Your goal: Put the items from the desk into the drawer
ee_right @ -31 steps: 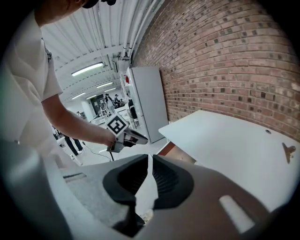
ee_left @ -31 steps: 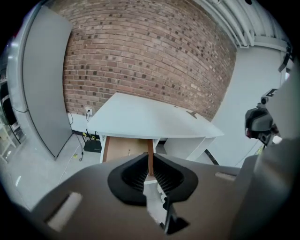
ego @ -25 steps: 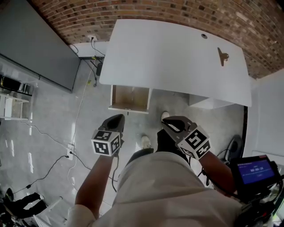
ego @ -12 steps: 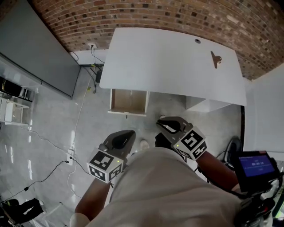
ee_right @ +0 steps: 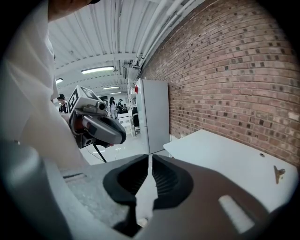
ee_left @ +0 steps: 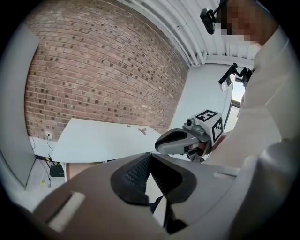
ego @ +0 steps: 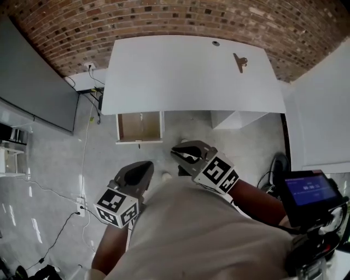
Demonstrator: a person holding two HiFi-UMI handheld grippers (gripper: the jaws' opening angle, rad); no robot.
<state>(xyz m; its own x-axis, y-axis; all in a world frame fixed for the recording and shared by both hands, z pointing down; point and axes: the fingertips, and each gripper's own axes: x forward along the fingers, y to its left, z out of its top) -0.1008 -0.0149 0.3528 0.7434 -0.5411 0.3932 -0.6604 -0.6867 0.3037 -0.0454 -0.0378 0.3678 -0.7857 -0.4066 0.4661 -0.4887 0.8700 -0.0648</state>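
Binder clip (ego: 239, 62) lies on the white worktop (ego: 180, 76) near its far right corner, well apart from both grippers. Left gripper (ego: 143, 167) and right gripper (ego: 178, 153) hover by the person's body, jaws closed together, holding nothing. The wooden drawer (ego: 140, 127) stands open under the worktop's left end.

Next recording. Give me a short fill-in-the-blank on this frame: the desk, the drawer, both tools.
1. The clip lies on the desk near its far ____ corner.
2. The drawer under the desk stands ____.
3. The left tool and the right tool each have their jaws ____, with nothing between them.
4. The wall behind the desk is made of ____.

Missing words: right; open; together; brick.
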